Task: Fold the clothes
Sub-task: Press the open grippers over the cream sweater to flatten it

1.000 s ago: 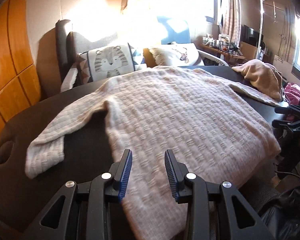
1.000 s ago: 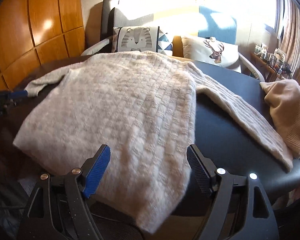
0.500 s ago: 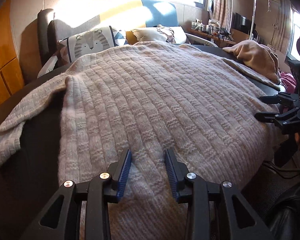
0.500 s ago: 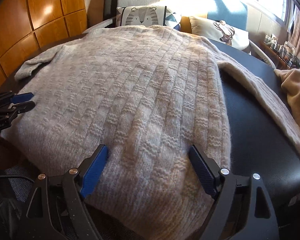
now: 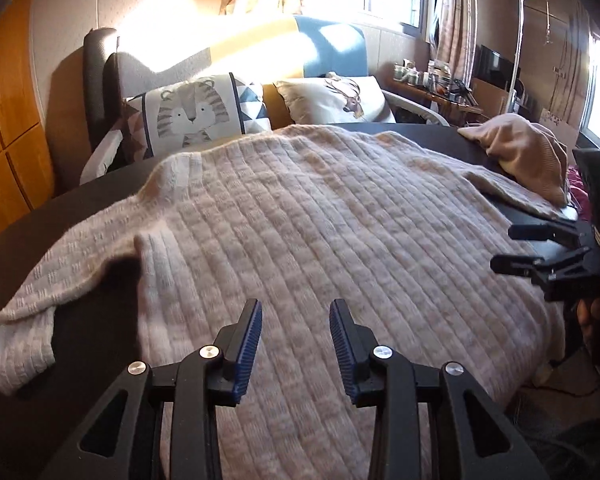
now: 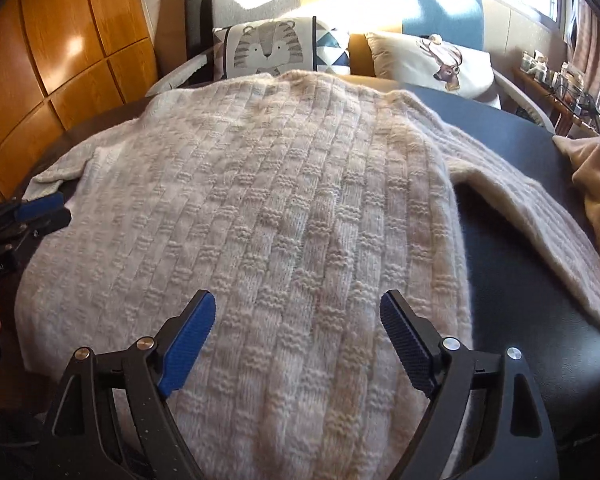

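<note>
Compared with a second ago, both grippers have come in low over the hem of the cream sweater (image 5: 300,220), which lies spread across the dark table (image 5: 60,340). The left gripper (image 5: 296,320) stands partly open and the right gripper (image 6: 296,312) wide open, neither holding anything. Only the left view shows the sweater's left sleeve at 9 o'clock; the right view shows the other sleeve at 3 o'clock, toward a tan garment (image 6: 596,176).
</note>
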### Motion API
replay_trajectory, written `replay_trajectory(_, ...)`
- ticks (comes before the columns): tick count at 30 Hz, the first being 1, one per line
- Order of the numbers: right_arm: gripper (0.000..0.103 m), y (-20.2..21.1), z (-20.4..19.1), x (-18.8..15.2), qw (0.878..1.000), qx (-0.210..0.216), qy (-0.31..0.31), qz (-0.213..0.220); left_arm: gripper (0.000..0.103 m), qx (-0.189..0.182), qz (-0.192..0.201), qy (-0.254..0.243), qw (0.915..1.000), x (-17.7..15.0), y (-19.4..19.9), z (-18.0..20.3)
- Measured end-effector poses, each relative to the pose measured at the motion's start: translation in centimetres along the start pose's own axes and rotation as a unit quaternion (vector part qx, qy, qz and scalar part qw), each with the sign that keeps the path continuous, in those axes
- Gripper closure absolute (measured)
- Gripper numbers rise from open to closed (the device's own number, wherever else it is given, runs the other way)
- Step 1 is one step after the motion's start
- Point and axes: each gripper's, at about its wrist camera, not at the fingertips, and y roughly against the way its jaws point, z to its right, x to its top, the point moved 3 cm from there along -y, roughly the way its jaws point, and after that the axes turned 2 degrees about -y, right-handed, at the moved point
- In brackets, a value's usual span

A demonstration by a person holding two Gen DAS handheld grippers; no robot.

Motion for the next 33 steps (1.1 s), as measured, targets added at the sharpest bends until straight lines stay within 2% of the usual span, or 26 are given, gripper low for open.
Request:
replay_trajectory(2,0.013,-1.2,-0.4,-0.5,1.0,-0.01,0.016,-0.007,0.067,0.009,-0.016,0.002,0.9998,0.2,-1.6,-0.1)
replay_trajectory(5,0.013,-0.8,-0.6,-1.5,0.999,-0.015,0.031,0.021,0.067,0.025,-0.051,0.005,0.9984,-1.2,-3.7,-0.4)
replay_trajectory(13,0.013,0.0,-0.4,-2.7,0.999,-0.012,0.035,0.036,0.065,0.021,-0.024,0.019,0.9993,-4.0,-2.4,-1.0)
replay_trajectory(17,0.012,-0.6,-0.1,-1.5,0.999,-0.007,0.039,0.008,0.065,0.004,-0.042,0.031,0.9986,-3.6,-2.3,-1.8)
replay_trajectory(20,0.012,-0.7,0.0,0.3,1.0,-0.001,0.026,-0.014,0.065,0.0,-0.061,0.036,0.9975,-1.6,-3.0,-2.3)
replay_trajectory(26,0.012,-0.8,0.7,6.6,1.0,0.009,0.022,0.005,0.065,0.002,-0.03,0.044,0.9986,4.5,-4.7,-3.5)
replay_trajectory(30,0.012,-2.4,1.3,11.4,1.0,0.016,0.011,-0.002,0.065,0.015,-0.033,0.045,0.9984,9.1,-7.9,-4.4)
replay_trajectory(33,0.012,-4.6,1.9,15.0,1.0,0.015,0.008,-0.001,0.065,0.02,-0.051,0.067,0.9962,12.0,-11.3,-5.8)
